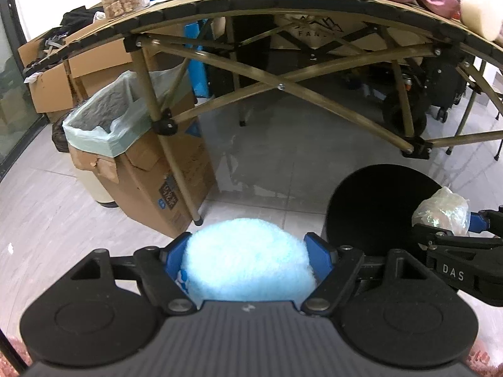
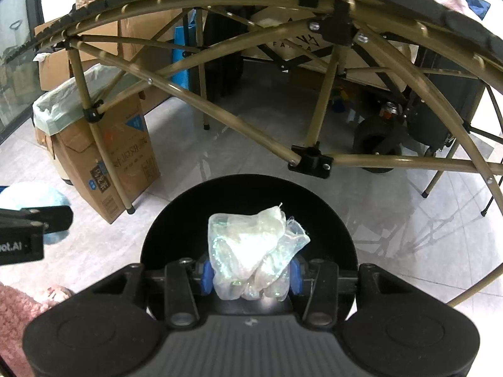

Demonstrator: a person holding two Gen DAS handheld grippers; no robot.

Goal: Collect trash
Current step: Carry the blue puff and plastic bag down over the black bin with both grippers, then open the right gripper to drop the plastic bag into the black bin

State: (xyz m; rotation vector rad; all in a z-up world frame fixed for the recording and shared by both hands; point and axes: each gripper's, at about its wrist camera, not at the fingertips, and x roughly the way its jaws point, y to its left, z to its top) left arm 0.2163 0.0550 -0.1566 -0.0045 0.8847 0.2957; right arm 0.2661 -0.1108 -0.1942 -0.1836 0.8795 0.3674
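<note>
The trash is in hand, two pieces of it. A fluffy pale-blue wad (image 1: 248,259) fills the span between the blue pads of the left gripper (image 1: 248,257), whose jaws are pinching it at a wide setting. A crumpled clear plastic wrapper (image 2: 256,256) sits between the pads of the right gripper (image 2: 251,278), its jaws pinching the lower part while the loose top flares free. Directly under the wrapper in the right wrist view is a round black disc (image 2: 248,198) on the floor; I cannot tell whether it is a lid, a bin or a stool.

At about ten o'clock in the left wrist view stands a cardboard box lined with a pale green bag (image 1: 103,110), its mouth open, partly tucked behind a leg of the folding desk (image 1: 239,9). It looks like the likely drop point. The tiled floor (image 1: 276,144) between is bare.

The risks, as I judge them: the desk's leg and cross-braces crowd the box at its right side, so a gripper swung in low could knock the frame. The wrapper is light and springy and may cling to a pad or drift outside the liner on release. The soft wad, held only by compression, could slip if the jaws ease early.
</note>
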